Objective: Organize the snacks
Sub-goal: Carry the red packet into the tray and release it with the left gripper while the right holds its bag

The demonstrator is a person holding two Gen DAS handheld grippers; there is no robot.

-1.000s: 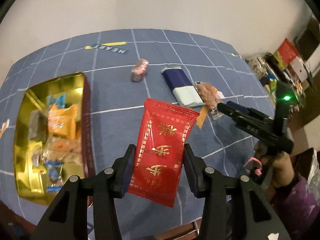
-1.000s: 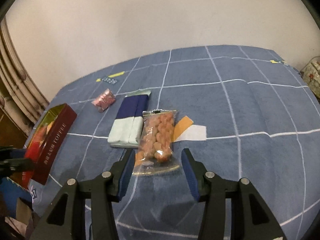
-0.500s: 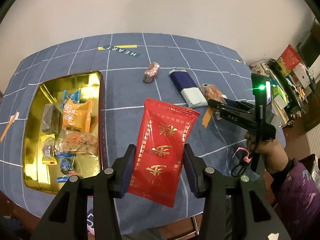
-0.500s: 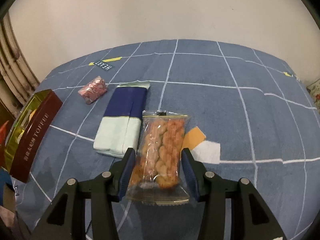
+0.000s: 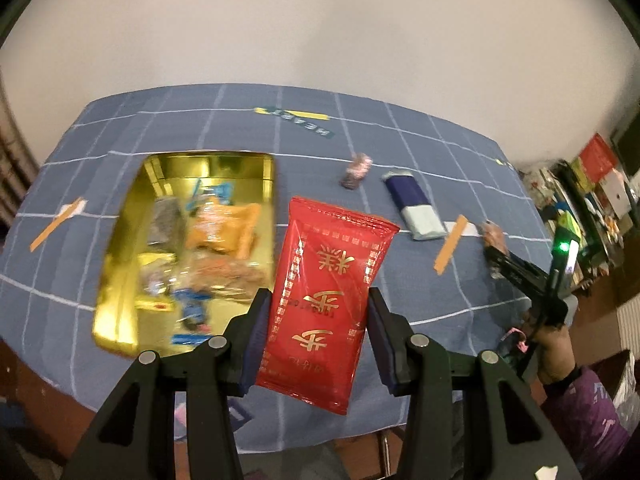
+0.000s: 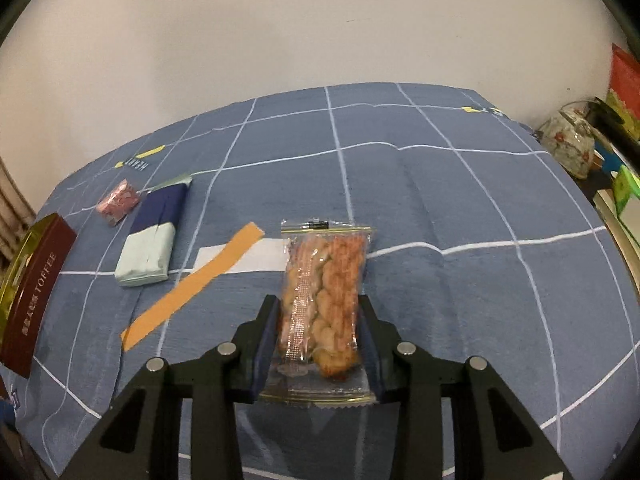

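Observation:
My left gripper point(image 5: 318, 320) is shut on a red snack packet point(image 5: 326, 292) with gold characters, held above the table just right of the open gold tin point(image 5: 128, 264), which holds several wrapped snacks. My right gripper point(image 6: 320, 328) is shut on a clear packet of twisted biscuits point(image 6: 324, 292), lifted off the blue checked cloth. The right gripper also shows at the right in the left wrist view point(image 5: 496, 252). A navy and pale-green packet point(image 6: 154, 236) and a small pink sweet point(image 6: 118, 202) lie on the cloth; both show in the left wrist view, packet point(image 5: 414, 204) and sweet point(image 5: 356, 168).
The tin's dark red side reads TOFFEE point(image 6: 34, 288) at the left. Orange tape point(image 6: 192, 286) over a white strip point(image 6: 240, 258) is stuck on the cloth. Another tape strip point(image 5: 58, 224) lies left of the tin. Cluttered shelves point(image 5: 592, 200) stand off the table's right.
The right gripper closed on the biscuit packet and lifted it clear of the tape mark. The left gripper has drawn back and risen with the red packet; more of the tin shows.

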